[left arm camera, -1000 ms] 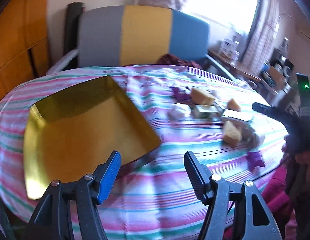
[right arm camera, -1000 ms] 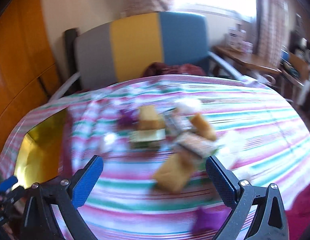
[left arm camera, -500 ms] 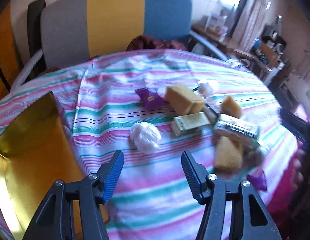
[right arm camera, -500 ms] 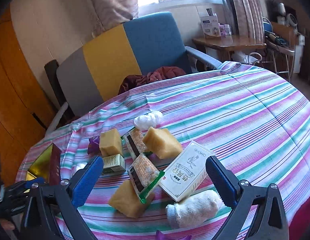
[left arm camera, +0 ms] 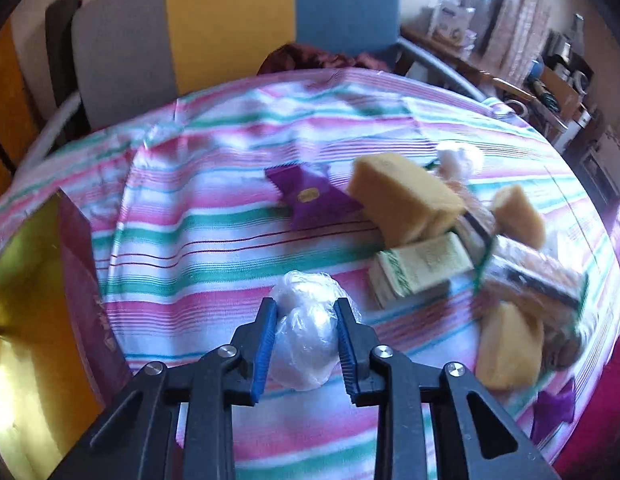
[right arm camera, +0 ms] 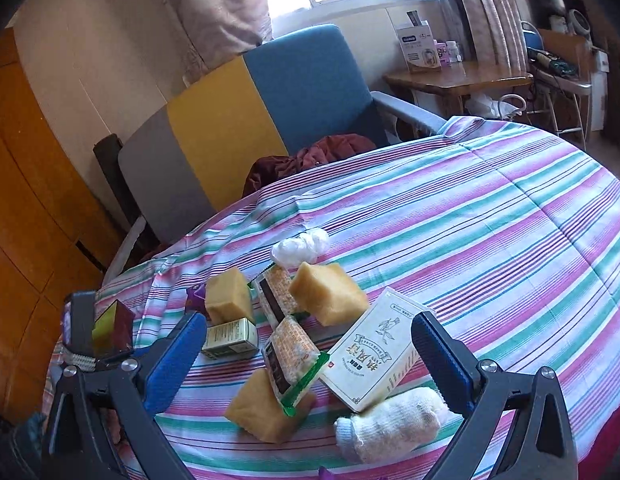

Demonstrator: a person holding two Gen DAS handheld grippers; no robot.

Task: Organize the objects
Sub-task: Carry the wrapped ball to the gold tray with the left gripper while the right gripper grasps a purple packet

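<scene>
While the white ball wrapped in crinkly clear plastic (left arm camera: 305, 330) sits on the striped pink, green and white tablecloth (left arm camera: 213, 240), it is squeezed between the two blue pads of the left gripper (left arm camera: 305, 336). The jaws have just been closing, and now they are clamped on the ball from both sides. The ball is held this way, most likely, so that it can be lifted and put away.

Toward the left edge of the table, a shiny gold tray with a dark red side (left arm camera: 33, 320) is seen. It is probably the place where the things are meant to go, and the ball is the thing nearest to it.

The other things are bunched together nearer the middle of the cloth: a flat purple packet (left arm camera: 314, 198), yellow sponge blocks (left arm camera: 406, 196), a small green and cream box (left arm camera: 420, 266), snack packs in clear wrap with green edges (right arm camera: 291, 354), a big white box with dark writing (right arm camera: 376, 358) and a rolled white sock (right arm camera: 390, 424).

The right gripper (right arm camera: 310, 356) is held over this pile with its jaws wide apart. Nothing is pressed by its pads. It is likely kept ready there so the next thing can be picked.
</scene>
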